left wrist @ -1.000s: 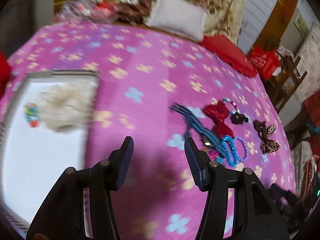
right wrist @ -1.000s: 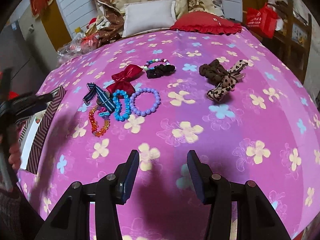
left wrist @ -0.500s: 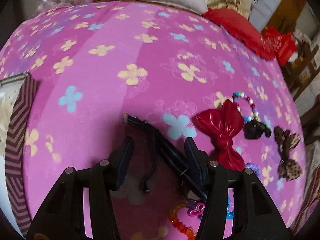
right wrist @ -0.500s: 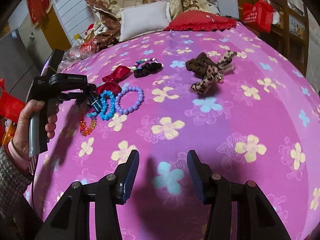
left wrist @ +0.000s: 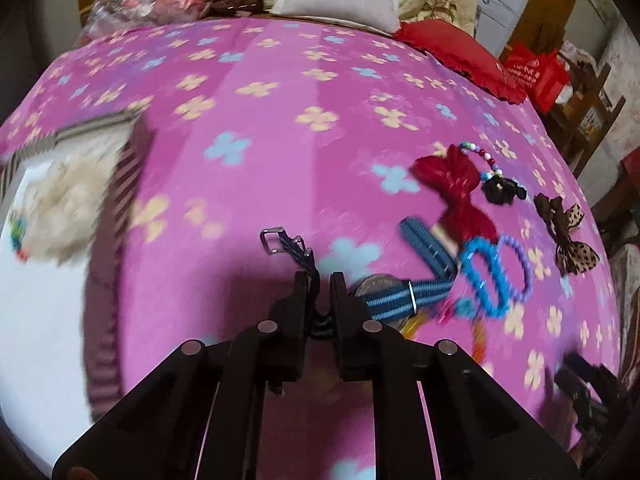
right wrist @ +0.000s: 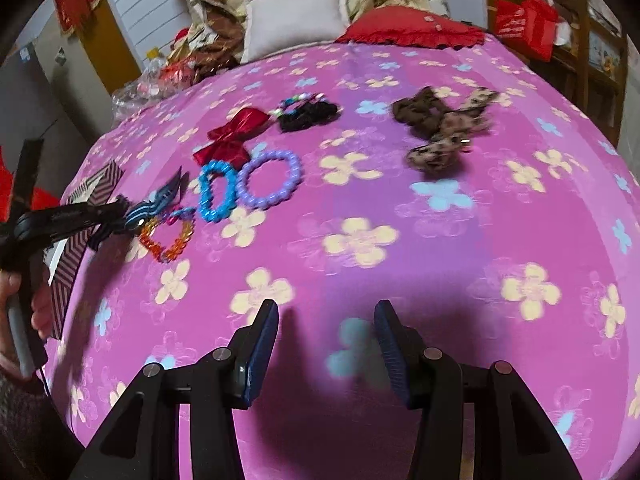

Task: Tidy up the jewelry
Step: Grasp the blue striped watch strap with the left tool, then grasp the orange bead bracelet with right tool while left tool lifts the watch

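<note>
On a bed spread with a pink flowered blanket, I work two hand-held grippers through a pile of trinkets; by my reading the sorting is barely begun. My left gripper has its jaws closed on the strap of a blue striped watch, the buckle end poking out beyond the fingertips and the dial end trailing off to the right, seemingly just lifted from the blanket, though motion blur makes that hard to confirm.

To the left in the left wrist view sits the striped box, open, with a pale fluffy item and a small multicoloured piece already inside: that much looks done. Everything else waits on the blanket: the red bow, the blue bead bracelet, the purple bead bracelet, the orange bead bracelet, the black scrunchie with a mixed bead bracelet touching it, and farther right the brown and leopard bows, well apart from the rest.

From the right wrist view the left tool reaches in from the near left, its handle in my hand, nose pointed at the cluster beside the box. My right gripper hovers low at the near edge, jaws wide apart and holding nothing, well short of any piece. I judge the watch is bound for the box next.
</note>
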A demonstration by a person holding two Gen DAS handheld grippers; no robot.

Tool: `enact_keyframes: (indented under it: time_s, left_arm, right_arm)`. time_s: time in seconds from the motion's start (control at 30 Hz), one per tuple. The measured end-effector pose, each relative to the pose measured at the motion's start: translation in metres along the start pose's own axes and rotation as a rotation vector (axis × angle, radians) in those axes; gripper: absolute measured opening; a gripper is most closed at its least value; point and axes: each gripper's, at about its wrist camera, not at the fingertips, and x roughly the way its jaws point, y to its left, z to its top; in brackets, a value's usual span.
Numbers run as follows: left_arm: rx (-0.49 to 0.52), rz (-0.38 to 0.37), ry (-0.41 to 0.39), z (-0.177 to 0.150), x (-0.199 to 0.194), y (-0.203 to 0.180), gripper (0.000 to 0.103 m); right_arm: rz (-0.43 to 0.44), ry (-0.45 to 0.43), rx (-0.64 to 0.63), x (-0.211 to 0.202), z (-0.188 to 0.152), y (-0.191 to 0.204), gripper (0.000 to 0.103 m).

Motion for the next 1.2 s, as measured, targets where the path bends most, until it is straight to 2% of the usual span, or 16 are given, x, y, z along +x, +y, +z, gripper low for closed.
enact_keyframes:
  time_s: [0.2, 0.37, 0.47, 0.53, 0.6, 0.67, 0.7, 0.73, 0.77, 0.8, 0.83, 0.87, 1.03, 1.07, 1.2]
  left_arm:
    - [-0.079, -0.072, -0.009, -0.006, 0.003, 0.031, 0.009]
    - [-0.077, -0.122, 0.001, -0.005, 0.007, 0.034, 0.010]
    - [-0.083, -0.170, 0.009, -0.003, 0.008, 0.036, 0.022]
    - [-0.085, -0.207, 0.008, -0.001, 0.009, 0.035, 0.038]
    - [-0.078, -0.227, -0.001, 0.000, 0.010, 0.031, 0.046]
    - [-0.050, -0.213, -0.017, -0.001, 0.010, 0.024, 0.047]
    - [-0.026, -0.191, -0.025, -0.002, 0.010, 0.019, 0.044]
    - [-0.004, -0.165, -0.026, -0.002, 0.012, 0.014, 0.024]
    - [0.004, -0.163, -0.028, -0.002, 0.012, 0.012, 0.012]
    - [0.008, -0.161, -0.007, -0.002, 0.014, 0.010, 0.006]
    - [0.009, -0.155, 0.001, -0.003, 0.015, 0.010, 0.006]
    - [0.009, -0.150, -0.006, -0.004, 0.014, 0.010, 0.005]
    - [-0.025, -0.194, -0.051, 0.000, -0.009, 0.019, 0.004]
    - [-0.027, -0.202, -0.065, 0.001, -0.016, 0.021, 0.004]
    - [-0.041, -0.236, -0.122, 0.003, -0.045, 0.029, 0.004]
  right_arm:
    - [0.009, 0.027, -0.123, 0.018, 0.013, 0.057, 0.049]
    - [0.004, 0.035, -0.220, 0.042, 0.027, 0.102, 0.049]
    - [0.009, 0.041, -0.238, 0.056, 0.034, 0.120, 0.049]
    - [-0.001, 0.031, -0.257, 0.062, 0.038, 0.132, 0.049]
    - [-0.010, 0.022, -0.273, 0.067, 0.040, 0.141, 0.049]
    - [-0.030, 0.004, -0.295, 0.070, 0.040, 0.148, 0.049]
    - [-0.029, -0.004, -0.299, 0.071, 0.040, 0.151, 0.049]
    - [-0.029, -0.006, -0.298, 0.071, 0.040, 0.152, 0.047]
    - [-0.028, -0.005, -0.298, 0.072, 0.041, 0.155, 0.039]
    - [-0.021, -0.003, -0.300, 0.072, 0.041, 0.156, 0.033]
    - [-0.021, 0.000, -0.304, 0.072, 0.042, 0.158, 0.022]
    - [-0.020, 0.010, -0.308, 0.072, 0.043, 0.160, 0.019]
    - [-0.011, 0.013, -0.286, 0.060, 0.044, 0.160, 0.016]
    - [-0.007, 0.010, -0.282, 0.056, 0.045, 0.160, 0.002]
    - [-0.002, -0.008, -0.277, 0.036, 0.048, 0.162, 0.000]
